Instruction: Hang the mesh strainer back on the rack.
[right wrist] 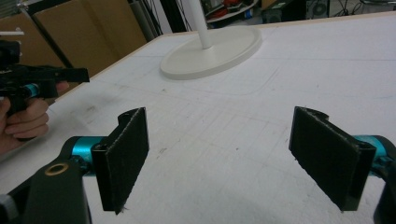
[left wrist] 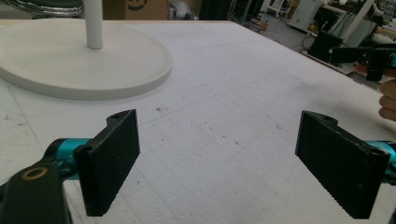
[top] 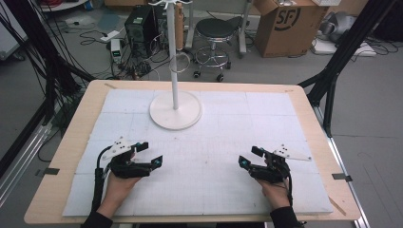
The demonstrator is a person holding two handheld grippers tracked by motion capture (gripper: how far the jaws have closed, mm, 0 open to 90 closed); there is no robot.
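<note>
High view shows both grippers, left (top: 150, 153) and right (top: 251, 156), fingers wide, flanking the white stand (top: 175, 110).

White stand (top: 175, 110): round flat disc base with a thin white pole (top: 172, 57) rising upright from its centre. It sits on the white gridded mat (top: 214, 156), far-centre of the table, slightly left of middle. A thin ring (top: 179, 62) encircles the pole partway up. Base lies flat, with bare mat around it.
</note>
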